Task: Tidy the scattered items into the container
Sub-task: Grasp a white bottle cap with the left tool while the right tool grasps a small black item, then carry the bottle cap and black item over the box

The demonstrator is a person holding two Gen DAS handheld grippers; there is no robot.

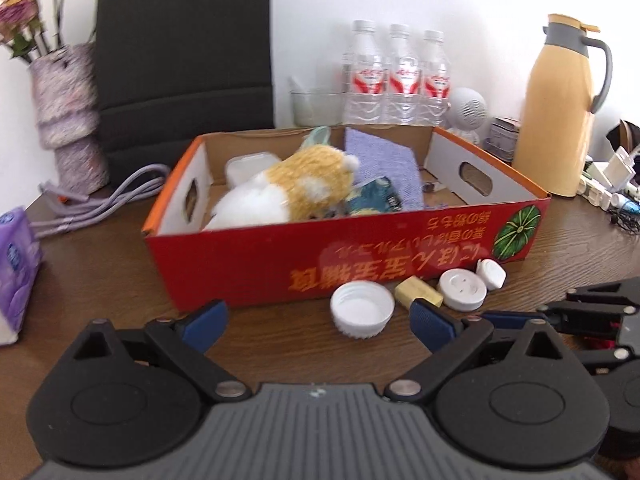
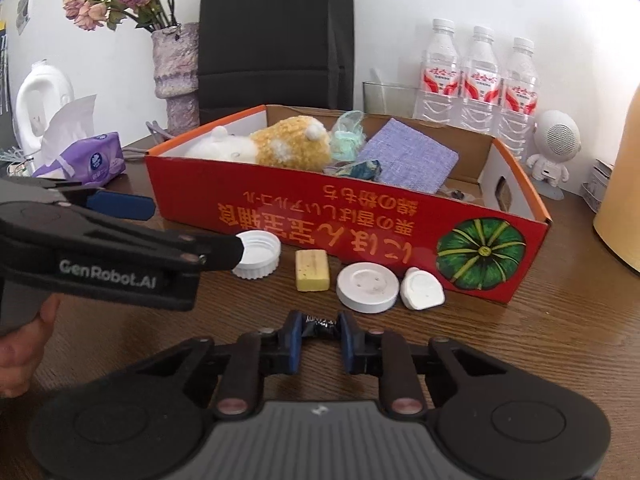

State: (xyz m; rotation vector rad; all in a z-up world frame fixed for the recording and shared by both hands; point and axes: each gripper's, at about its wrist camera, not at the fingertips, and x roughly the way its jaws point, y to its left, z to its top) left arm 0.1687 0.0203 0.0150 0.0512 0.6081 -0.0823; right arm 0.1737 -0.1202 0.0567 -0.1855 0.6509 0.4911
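Note:
A red cardboard box [image 1: 256, 268] [image 2: 224, 200] stands on the wooden table. It holds a yellow-and-white plush toy [image 2: 280, 144], a purple cloth [image 2: 408, 158] and small packets. In front of it lie a white bottle cap [image 1: 362, 314] [image 2: 260, 254], a yellow block [image 1: 418, 292] [image 2: 312, 270], a round white disc [image 1: 463, 290] [image 2: 368, 286] and a small white piece [image 1: 491, 274] [image 2: 422, 290]. My left gripper [image 1: 316, 320] [image 2: 188, 228] is open, low over the table, its jaws standing either side of the cap. My right gripper [image 2: 321, 336] is shut on a black candy wrapper [image 2: 320, 325] near the table's front.
Behind the box stand three water bottles [image 1: 400, 76], a glass [image 1: 316, 106], a white speaker figure [image 2: 554, 148], a yellow thermos jug [image 1: 560, 112] and a black bag [image 1: 184, 52]. At the left are a flower vase [image 2: 176, 72], a purple tissue pack [image 2: 96, 162] and a lilac cable [image 1: 100, 208].

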